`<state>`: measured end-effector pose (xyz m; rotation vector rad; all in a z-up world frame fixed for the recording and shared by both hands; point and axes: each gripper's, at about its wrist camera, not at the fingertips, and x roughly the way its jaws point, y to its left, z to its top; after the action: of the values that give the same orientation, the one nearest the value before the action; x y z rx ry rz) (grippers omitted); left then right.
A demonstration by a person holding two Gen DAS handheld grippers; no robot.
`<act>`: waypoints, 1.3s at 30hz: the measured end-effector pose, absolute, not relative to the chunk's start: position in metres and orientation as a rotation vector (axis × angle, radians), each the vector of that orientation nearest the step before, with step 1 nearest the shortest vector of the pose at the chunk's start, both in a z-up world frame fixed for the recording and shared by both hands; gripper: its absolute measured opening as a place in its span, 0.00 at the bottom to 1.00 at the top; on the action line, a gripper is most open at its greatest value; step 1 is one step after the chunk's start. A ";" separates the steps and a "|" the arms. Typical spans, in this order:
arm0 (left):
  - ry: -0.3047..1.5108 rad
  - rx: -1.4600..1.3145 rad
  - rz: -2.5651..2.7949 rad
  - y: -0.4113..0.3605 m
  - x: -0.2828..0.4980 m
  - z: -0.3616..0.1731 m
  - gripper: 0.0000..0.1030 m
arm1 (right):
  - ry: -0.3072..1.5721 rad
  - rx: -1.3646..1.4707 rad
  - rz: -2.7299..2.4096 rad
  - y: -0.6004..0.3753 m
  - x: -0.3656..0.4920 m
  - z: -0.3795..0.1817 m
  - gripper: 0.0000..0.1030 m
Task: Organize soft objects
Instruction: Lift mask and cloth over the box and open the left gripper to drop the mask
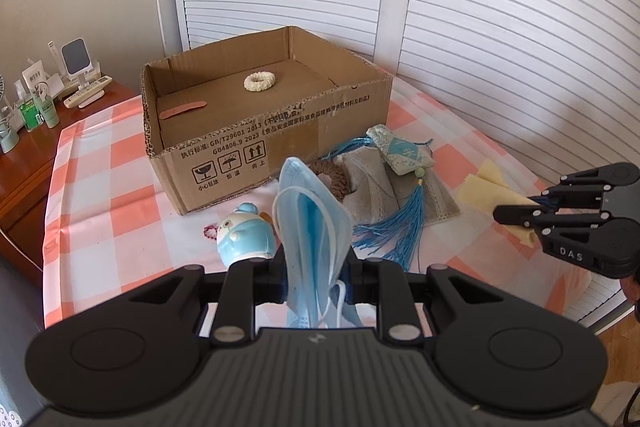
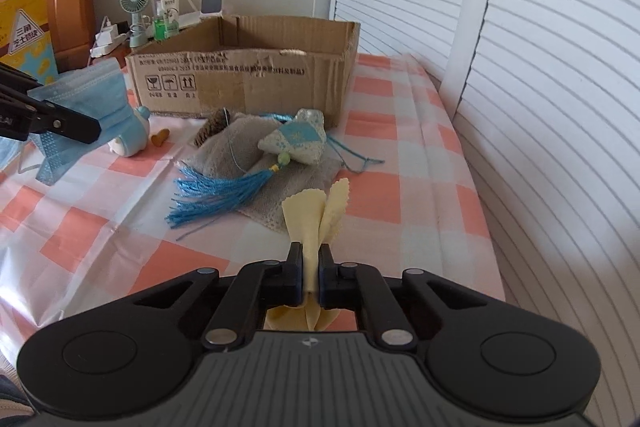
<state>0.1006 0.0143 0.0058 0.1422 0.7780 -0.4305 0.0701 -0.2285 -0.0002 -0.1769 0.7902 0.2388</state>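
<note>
Currently over checked tablecloth (image 1: 100, 163), louvered doors (image 1: 500, 27) behind, left gripper (image 1: 316, 279) clamped on blue mask (image 1: 312, 223), right gripper (image 2: 310, 275) pinching yellow cloth (image 2: 316, 215), cardboard box (image 1: 264, 131) ahead, open-topped.

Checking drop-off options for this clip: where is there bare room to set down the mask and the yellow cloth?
The cardboard box floor is mostly bare, holding only a cream ring and a pink strip. The checkered tablecloth left of the box is open too. It is crowded before the box: toy, grey cloth, tasselled sachet.
</note>
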 end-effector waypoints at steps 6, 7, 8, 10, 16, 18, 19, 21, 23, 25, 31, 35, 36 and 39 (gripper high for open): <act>0.745 0.169 -0.420 0.014 0.121 0.025 0.21 | 0.731 -0.214 0.289 -0.225 0.073 0.027 0.09; 0.733 0.178 -0.411 0.014 0.127 0.029 0.21 | 0.721 -0.223 0.298 -0.224 0.074 0.032 0.09; 0.718 0.188 -0.402 0.013 0.134 0.033 0.21 | 0.707 -0.228 0.304 -0.223 0.076 0.036 0.09; 0.696 0.204 -0.387 0.011 0.151 0.041 0.21 | 0.682 -0.236 0.318 -0.220 0.082 0.046 0.09; 0.653 0.228 -0.323 0.008 0.208 0.053 0.26 | 0.606 -0.256 0.330 -0.211 0.100 0.067 0.09; 0.642 0.232 -0.290 0.009 0.222 0.049 0.49 | 0.594 -0.257 0.332 -0.208 0.107 0.071 0.09; 0.641 0.228 -0.276 0.010 0.226 0.046 0.77 | 0.589 -0.256 0.333 -0.207 0.110 0.073 0.09; 0.611 0.204 -0.228 0.016 0.227 0.041 0.93 | 0.585 -0.247 0.336 -0.205 0.116 0.074 0.09; 0.607 0.177 -0.216 0.023 0.224 0.038 0.93 | 0.583 -0.238 0.341 -0.204 0.119 0.075 0.09; 0.630 0.142 -0.203 0.032 0.220 0.037 0.93 | 0.581 -0.236 0.345 -0.202 0.121 0.076 0.09; 0.671 0.117 -0.170 0.043 0.179 0.035 0.95 | 0.583 -0.233 0.360 -0.194 0.133 0.079 0.09; 0.649 0.129 -0.181 0.041 0.138 0.034 0.98 | 0.597 -0.215 0.373 -0.188 0.149 0.081 0.09; 0.641 0.130 -0.184 0.040 0.129 0.033 0.99 | 0.599 -0.214 0.377 -0.185 0.154 0.082 0.09; 0.629 0.125 -0.181 0.038 0.106 0.030 0.99 | 0.602 -0.215 0.388 -0.177 0.172 0.085 0.09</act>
<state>0.1060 0.0380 0.0296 0.1252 0.6292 -0.1809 0.1722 -0.1770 0.0849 -0.2154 0.6016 0.3878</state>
